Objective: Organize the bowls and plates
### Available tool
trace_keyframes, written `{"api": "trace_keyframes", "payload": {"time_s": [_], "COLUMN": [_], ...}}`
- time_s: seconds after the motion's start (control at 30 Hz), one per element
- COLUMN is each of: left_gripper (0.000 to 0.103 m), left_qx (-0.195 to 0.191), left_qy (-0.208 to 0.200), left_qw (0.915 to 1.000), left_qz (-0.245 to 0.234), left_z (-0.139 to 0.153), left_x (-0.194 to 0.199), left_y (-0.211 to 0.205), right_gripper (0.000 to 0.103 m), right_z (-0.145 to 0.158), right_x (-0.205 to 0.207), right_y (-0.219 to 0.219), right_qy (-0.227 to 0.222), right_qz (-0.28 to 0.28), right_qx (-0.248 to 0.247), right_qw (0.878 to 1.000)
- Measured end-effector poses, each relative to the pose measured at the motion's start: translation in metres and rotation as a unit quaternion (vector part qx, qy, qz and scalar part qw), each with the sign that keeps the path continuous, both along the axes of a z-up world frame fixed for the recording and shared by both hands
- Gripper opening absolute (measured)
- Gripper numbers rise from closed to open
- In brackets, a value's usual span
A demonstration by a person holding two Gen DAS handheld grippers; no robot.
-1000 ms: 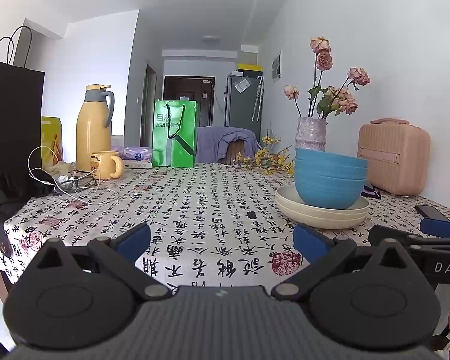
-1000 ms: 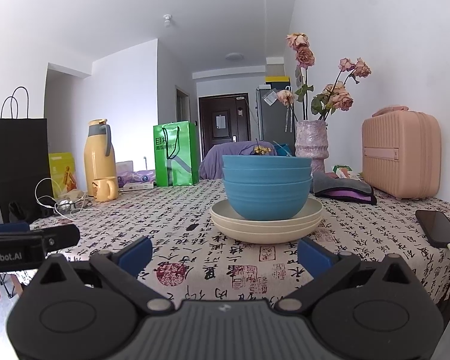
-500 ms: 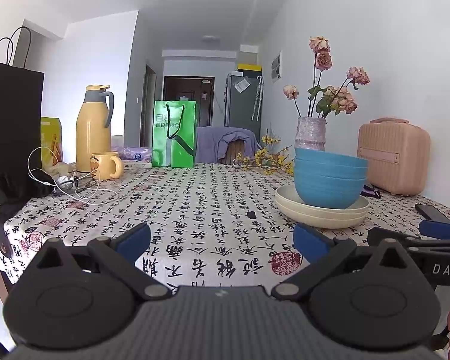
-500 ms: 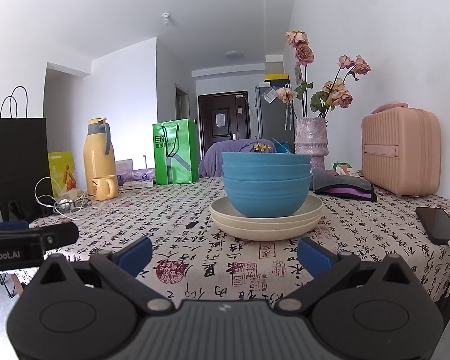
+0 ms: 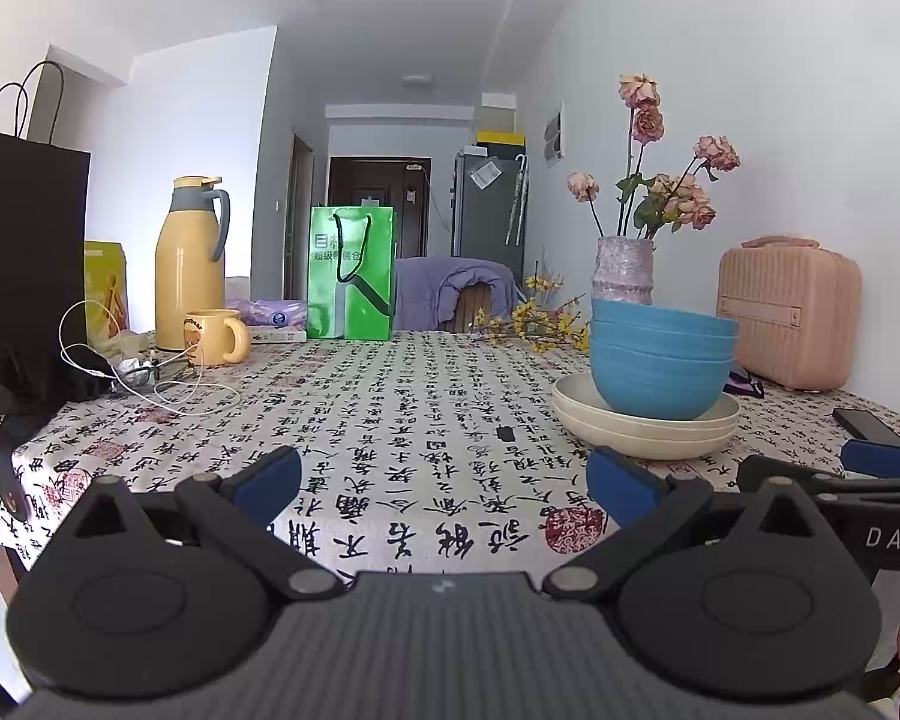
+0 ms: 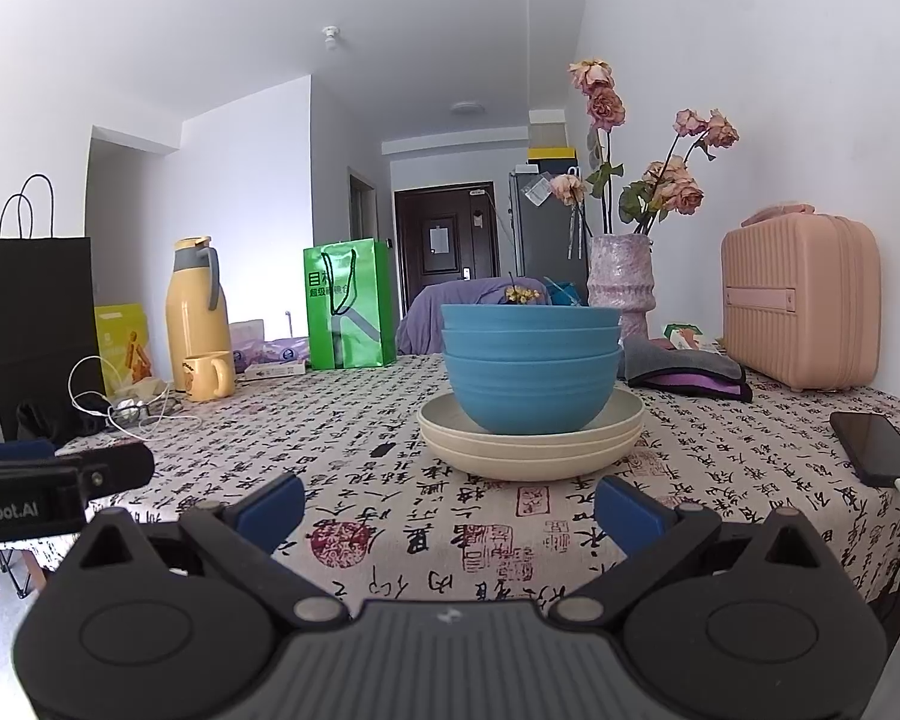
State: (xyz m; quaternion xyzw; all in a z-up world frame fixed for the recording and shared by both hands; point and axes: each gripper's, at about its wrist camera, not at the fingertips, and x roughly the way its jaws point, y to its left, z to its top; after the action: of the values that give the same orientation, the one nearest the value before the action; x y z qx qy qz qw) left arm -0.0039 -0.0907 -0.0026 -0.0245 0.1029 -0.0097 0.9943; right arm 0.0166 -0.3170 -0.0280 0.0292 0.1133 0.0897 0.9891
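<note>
Left gripper point(image 5: 444, 477): held low over the near edge of the table, jaws spread wide, nothing between the blue pads. It faces bare tablecloth; the dish stack sits off to its right and farther in.
Right gripper point(image 6: 450, 507): jaws also spread wide and empty, level with the table's near edge, aimed straight at the dish stack, which stands just beyond its fingertips without touching them.
Bowls point(image 6: 531, 372): three blue bowls nested upright, one inside the other, resting on the plates.
Plates point(image 6: 531, 450): cream plates stacked flat, rims aligned; the count looks like two or three, cannot tell for certain.
Stack position: on the right half of the table, in front of the vase.
Table point(image 5: 390, 420): covered by a white cloth printed with black characters and red seals.
Vase point(image 6: 621, 282): mottled pink, with dried roses, behind the stack near the right wall.
Case point(image 6: 801, 300): pink, ribbed, upright at the far right against the wall.
Folded cloths point(image 6: 687, 372): grey and purple, between vase and case.
Phone point(image 6: 879, 441): dark, flat at the near right edge, white cable plugged in.
Far left: yellow flask point(image 5: 189, 264), yellow mug point(image 5: 216, 336) in front of it, black bag point(image 5: 27, 264), tangled white cable point(image 5: 150, 372).
Far centre: green bag point(image 5: 351, 273), upright.
</note>
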Motion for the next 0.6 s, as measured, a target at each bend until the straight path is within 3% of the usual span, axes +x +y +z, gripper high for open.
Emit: {"api": "trace_keyframes", "payload": {"time_s": [0.6], "left_gripper": [0.103], "left_qx": [-0.012], "left_qy": [0.003], "left_qw": [0.9999], "left_qz": [0.009], "left_z": [0.0004], "left_x": [-0.0005], "left_y": [0.0039], "right_gripper": [0.103], "right_z": [0.0014], "right_x": [-0.0022], "right_y": [0.0012], "right_qy": [-0.003], "right_qz": [-0.002], "right_qx": [0.001], "right_qw": [1.000]}}
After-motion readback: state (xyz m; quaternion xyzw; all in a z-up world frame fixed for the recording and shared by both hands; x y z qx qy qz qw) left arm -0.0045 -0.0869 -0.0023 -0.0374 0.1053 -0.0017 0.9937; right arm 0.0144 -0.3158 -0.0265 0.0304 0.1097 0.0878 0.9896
